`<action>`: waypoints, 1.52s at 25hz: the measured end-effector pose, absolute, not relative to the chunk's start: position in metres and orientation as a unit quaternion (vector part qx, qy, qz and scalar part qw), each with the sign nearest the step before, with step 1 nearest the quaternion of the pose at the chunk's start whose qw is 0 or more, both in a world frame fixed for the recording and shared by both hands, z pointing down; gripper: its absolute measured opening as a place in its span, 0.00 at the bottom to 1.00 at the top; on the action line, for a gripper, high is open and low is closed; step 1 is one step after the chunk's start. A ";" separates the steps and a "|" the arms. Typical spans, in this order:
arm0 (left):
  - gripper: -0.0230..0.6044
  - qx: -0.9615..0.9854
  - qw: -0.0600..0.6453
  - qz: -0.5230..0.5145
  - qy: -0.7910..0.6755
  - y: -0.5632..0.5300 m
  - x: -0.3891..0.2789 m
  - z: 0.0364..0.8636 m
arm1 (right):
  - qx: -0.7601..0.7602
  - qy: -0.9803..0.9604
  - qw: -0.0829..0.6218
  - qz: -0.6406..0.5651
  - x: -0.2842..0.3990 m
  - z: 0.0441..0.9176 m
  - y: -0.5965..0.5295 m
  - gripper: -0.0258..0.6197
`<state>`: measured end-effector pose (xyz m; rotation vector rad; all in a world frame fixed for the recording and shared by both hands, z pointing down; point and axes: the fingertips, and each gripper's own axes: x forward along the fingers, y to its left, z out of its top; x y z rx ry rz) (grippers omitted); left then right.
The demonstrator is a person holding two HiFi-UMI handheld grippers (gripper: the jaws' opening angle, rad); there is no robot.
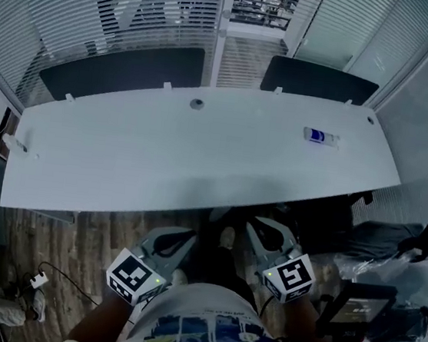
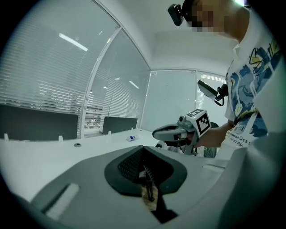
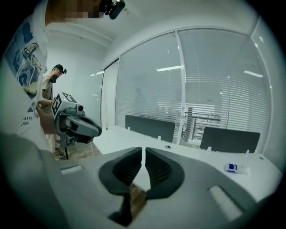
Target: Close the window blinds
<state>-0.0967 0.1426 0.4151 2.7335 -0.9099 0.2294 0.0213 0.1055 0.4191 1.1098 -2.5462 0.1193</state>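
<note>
The window blinds (image 1: 141,10) hang behind the glass beyond the far side of the long white table (image 1: 200,157), slats horizontal; through the middle section (image 1: 258,1) I can see past them. They also fill the left gripper view (image 2: 40,85) and the right gripper view (image 3: 223,103). Both grippers are held low on the near side of the table, far from the blinds. My left gripper (image 1: 185,238) (image 2: 144,166) is shut and holds nothing. My right gripper (image 1: 258,227) (image 3: 143,154) has its pads together, also with nothing between them.
Two dark partition panels (image 1: 126,70) (image 1: 318,82) stand along the table's far edge. A small bottle with a blue label (image 1: 320,136) lies on the table at the right. Chairs and gear (image 1: 391,242) crowd the floor at right; a power strip (image 1: 36,280) lies at left.
</note>
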 end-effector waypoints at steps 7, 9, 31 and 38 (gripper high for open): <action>0.04 0.916 0.095 0.083 -0.380 0.021 -0.092 0.400 | 0.357 -0.917 0.175 0.022 0.035 0.416 -0.006 0.07; 0.04 0.908 0.085 0.084 -0.401 -0.020 -0.086 0.395 | 0.346 -0.922 0.174 0.015 0.044 0.416 -0.039 0.07; 0.16 0.827 -0.128 0.215 -0.503 -0.430 -0.066 0.321 | 0.387 -0.900 0.186 0.076 0.093 0.449 -0.186 0.07; 0.18 0.800 -0.159 0.251 -0.521 -0.508 -0.064 0.314 | 0.419 -0.881 0.201 0.093 0.110 0.460 -0.192 0.07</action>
